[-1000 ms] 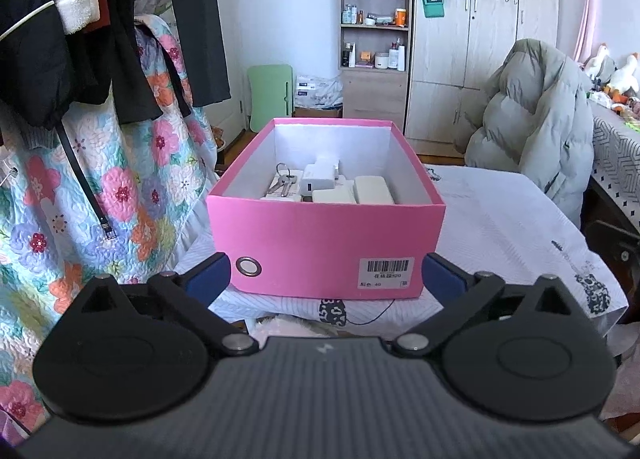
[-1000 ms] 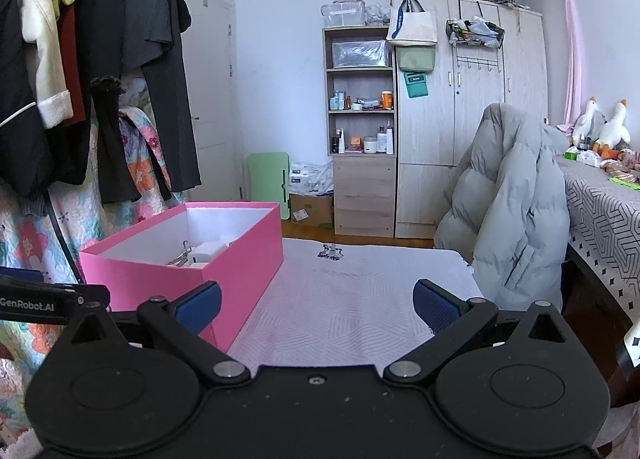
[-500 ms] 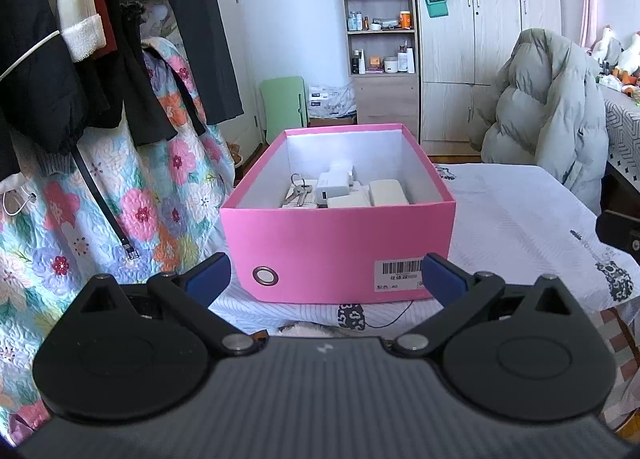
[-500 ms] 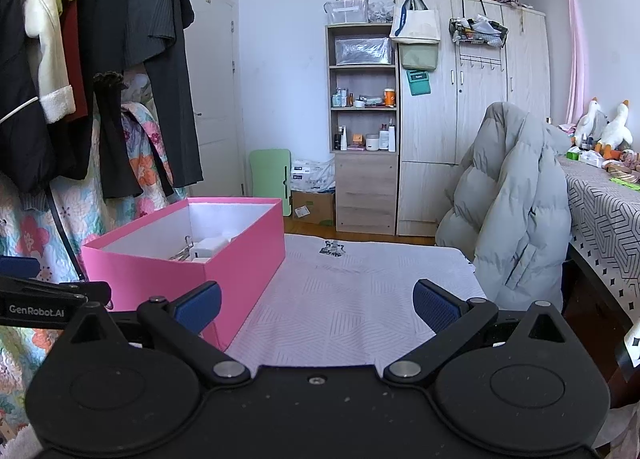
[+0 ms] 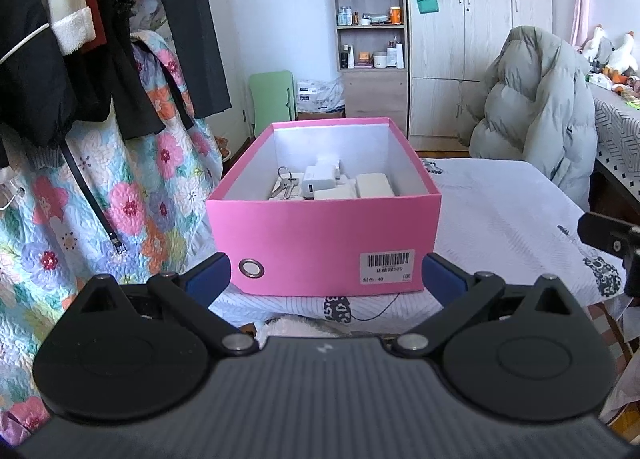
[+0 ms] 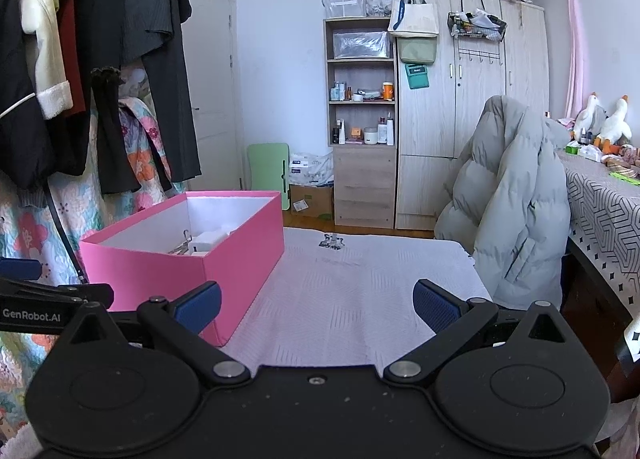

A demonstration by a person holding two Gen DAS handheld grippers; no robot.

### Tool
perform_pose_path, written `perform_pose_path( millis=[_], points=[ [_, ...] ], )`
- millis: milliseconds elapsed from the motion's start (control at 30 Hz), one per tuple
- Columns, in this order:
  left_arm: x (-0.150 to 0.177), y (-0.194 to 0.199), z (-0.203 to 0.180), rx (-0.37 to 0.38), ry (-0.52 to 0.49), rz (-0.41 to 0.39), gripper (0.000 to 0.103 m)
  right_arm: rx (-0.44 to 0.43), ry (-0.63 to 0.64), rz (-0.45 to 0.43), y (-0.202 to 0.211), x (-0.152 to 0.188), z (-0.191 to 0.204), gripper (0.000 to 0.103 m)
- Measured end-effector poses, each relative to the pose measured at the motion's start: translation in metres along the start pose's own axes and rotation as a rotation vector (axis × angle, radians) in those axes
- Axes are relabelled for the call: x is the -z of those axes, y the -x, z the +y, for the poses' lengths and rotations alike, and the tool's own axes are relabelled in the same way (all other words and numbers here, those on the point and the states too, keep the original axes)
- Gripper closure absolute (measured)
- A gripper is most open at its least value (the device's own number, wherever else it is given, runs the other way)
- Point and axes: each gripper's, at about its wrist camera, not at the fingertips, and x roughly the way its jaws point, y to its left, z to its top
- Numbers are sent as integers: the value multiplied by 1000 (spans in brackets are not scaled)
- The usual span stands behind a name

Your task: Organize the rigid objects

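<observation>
A: How much of the pink box's contents shows from the left wrist view?

B: Only the tops. The near wall hides the lower parts of the keys and the white adapters, and the box floor cannot be seen.

A: The barcode label?

B: The print under the bars is too small to read surely.

A: And the right wrist view?

B: There the box shows only a sliver of white things over its rim. The left gripper is cut off by the edge at nine o'clock; its jaws are out of frame.

A: The shelf bottles?

B: Too small to tell apart.
</observation>
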Motion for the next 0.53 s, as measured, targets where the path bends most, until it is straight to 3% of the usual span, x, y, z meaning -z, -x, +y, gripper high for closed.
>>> perform_pose_path(
  millis=[533],
  points=[
    [1,0,4,-26,23,-8,0,12,4,24,-2,2,-2,0]
  ],
)
